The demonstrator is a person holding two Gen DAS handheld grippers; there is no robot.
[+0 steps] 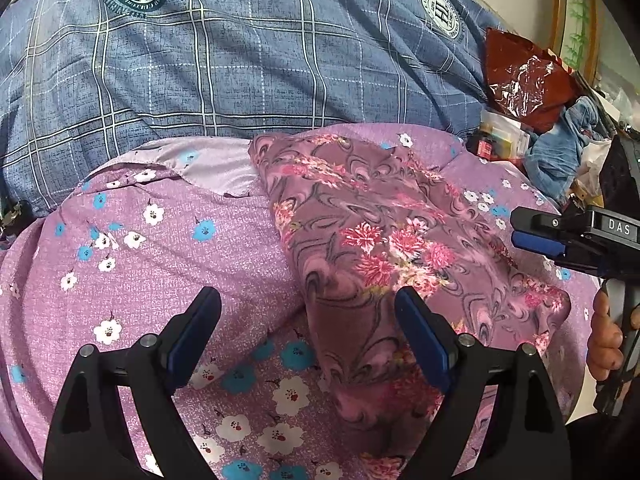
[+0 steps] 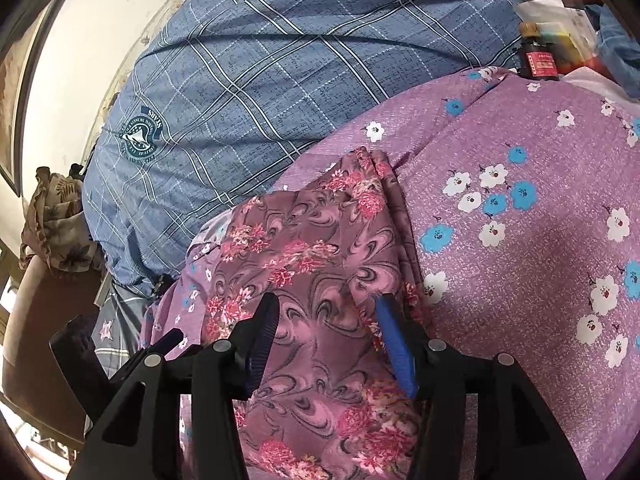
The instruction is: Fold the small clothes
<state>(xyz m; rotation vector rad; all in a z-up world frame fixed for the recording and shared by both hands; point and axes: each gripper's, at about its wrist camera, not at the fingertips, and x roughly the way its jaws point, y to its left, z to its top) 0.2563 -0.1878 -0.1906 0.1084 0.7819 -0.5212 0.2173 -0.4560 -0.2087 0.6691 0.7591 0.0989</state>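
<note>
Over at about nine o'clock in the left wrist view, the purple bedsheet (image 1: 168,248) with the white and blue flowers covers most of the bed, with a blue plaid quilt (image 1: 240,60) bunched up behind it toward twelve. Moving right, the left gripper (image 1: 308,320) hangs over the sheet with its jaws wide apart and nothing between them, its right finger just at the near edge of the small garment (image 1: 372,232). That's the mauve one with pink flowers and swirls, lying on the sheet around the center, and it looks already folded over into a long narrow strip running from eleven to five. Further right, around three o'clock, the right gripper (image 1: 536,232) pokes in from the side with a hand (image 1: 606,336) on its handle. From its own camera, the right gripper (image 2: 328,328) has its jaws partly apart right over the garment (image 2: 312,240), pads not pinching the cloth as far as I can tell. My guess: one lengthwise fold is done, and at least a crosswise fold plus some smoothing is left. Clutter sits near two o'clock, including a red bag (image 1: 524,80).
</note>
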